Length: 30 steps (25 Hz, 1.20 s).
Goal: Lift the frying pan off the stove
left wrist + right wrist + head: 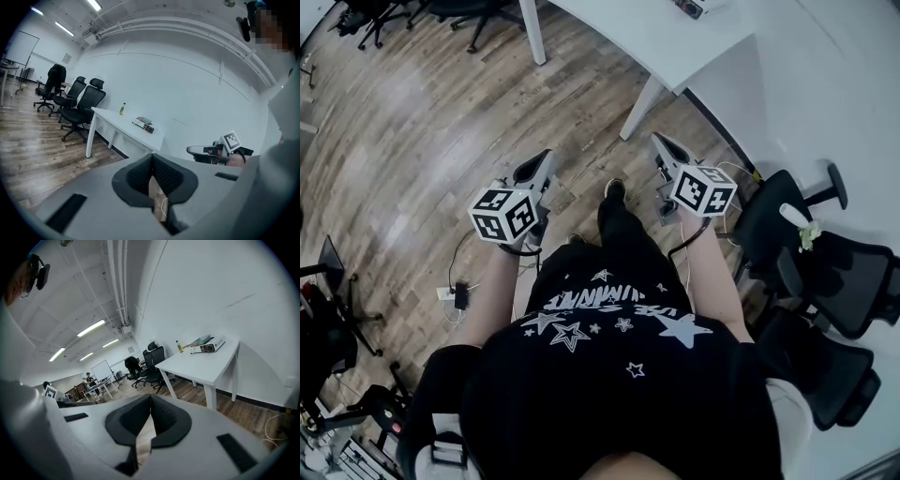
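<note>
No frying pan or stove shows in any view. In the head view a person in a black star-print shirt stands on a wooden floor and holds both grippers out in front at waist height. The left gripper and the right gripper both point toward the white table. In the left gripper view the left gripper has its jaws shut with nothing between them. In the right gripper view the right gripper is likewise shut and empty. The right gripper also shows in the left gripper view, off to the right.
The white table stands against the wall with a small bottle and a flat box on it. Black office chairs crowd the right side. A power strip and cables lie on the floor at left.
</note>
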Tool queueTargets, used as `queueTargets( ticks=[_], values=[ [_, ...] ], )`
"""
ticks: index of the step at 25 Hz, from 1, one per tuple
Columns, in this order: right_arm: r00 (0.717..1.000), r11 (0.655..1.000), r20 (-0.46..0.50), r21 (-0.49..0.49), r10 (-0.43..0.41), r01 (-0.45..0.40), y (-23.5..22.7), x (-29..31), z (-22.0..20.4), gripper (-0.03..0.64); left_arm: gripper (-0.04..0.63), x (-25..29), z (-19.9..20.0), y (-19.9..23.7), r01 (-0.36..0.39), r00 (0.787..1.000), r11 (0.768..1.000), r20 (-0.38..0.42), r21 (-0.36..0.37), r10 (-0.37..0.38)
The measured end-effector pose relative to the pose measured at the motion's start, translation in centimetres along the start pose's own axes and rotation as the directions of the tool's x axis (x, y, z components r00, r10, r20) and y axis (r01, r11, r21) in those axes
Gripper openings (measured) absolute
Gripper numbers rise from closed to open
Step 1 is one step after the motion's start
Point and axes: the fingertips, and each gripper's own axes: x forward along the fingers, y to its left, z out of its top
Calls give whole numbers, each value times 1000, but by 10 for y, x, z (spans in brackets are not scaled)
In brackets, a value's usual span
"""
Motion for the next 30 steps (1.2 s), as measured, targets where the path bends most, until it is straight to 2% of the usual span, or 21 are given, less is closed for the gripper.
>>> queueTargets(
  ticks=[11, 20, 30],
  values=[
    [1000, 999, 14, 23, 22, -23, -29, 54, 36, 8, 8, 40, 33, 27, -42, 999, 999, 31, -3, 42],
    [998, 998, 21, 39, 55, -55, -81, 138, 98, 8, 8, 114, 84, 68, -87, 995, 996, 38, 4, 87],
    [997, 996, -1, 52, 73, -73, -140, 203, 156, 9, 8, 212, 134, 80, -71, 997, 997, 28, 14, 71]
  ],
)
